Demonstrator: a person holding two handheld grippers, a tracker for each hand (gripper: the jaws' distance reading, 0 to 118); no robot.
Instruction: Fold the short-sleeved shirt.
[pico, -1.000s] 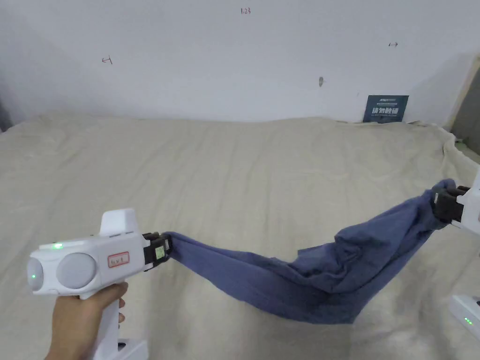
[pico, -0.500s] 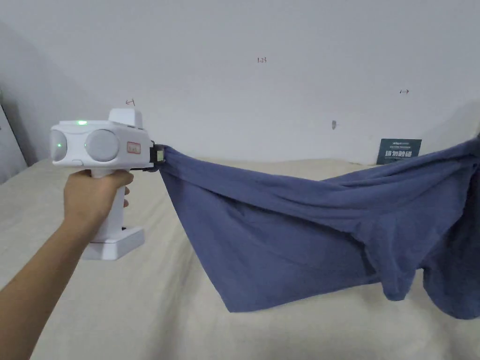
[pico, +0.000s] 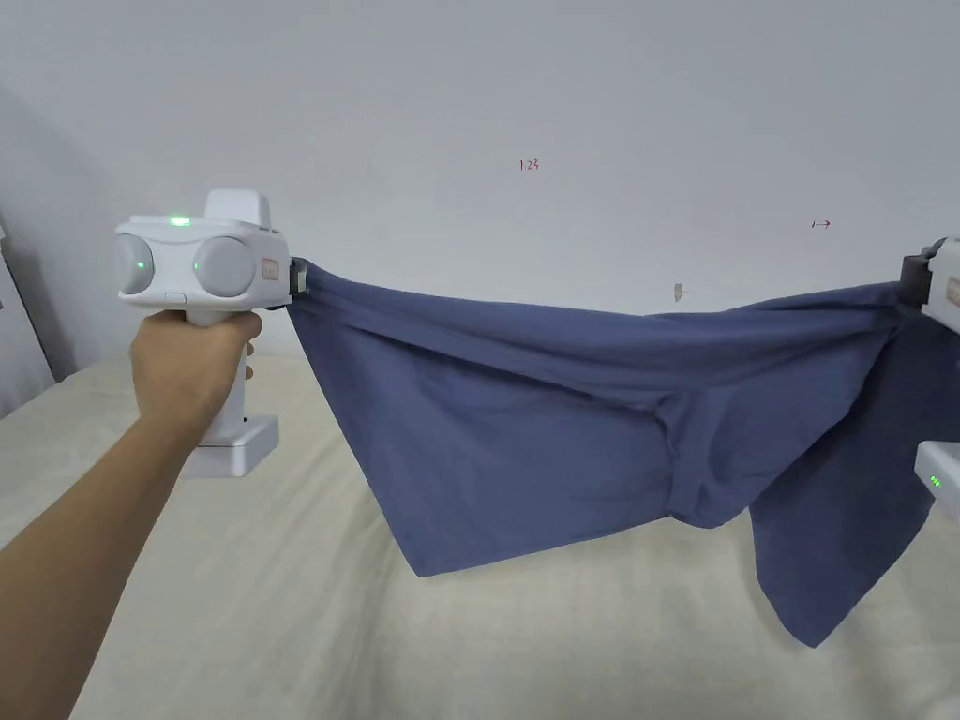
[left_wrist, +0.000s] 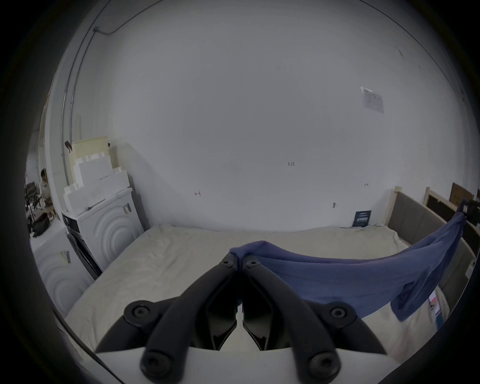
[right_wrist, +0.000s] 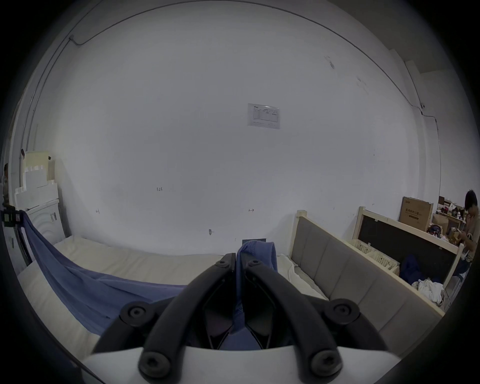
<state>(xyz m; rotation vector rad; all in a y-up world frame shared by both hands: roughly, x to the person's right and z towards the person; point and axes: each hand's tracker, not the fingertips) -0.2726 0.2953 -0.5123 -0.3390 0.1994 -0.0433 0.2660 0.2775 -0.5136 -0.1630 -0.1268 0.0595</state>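
The blue shirt is hanging stretched in the air above the bed, with the left gripper clamping it at nine o'clock and the right gripper clamping it at three. No fold is showing yet; laying flat and all folding are seemingly remaining.

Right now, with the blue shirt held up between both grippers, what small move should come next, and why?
Probably lower both grippers together so the shirt spreads flat on the bed. The left gripper and right gripper each pinch a top corner, and the cloth hangs bunched and uneven above the sheet, too rumpled to fold in the air.
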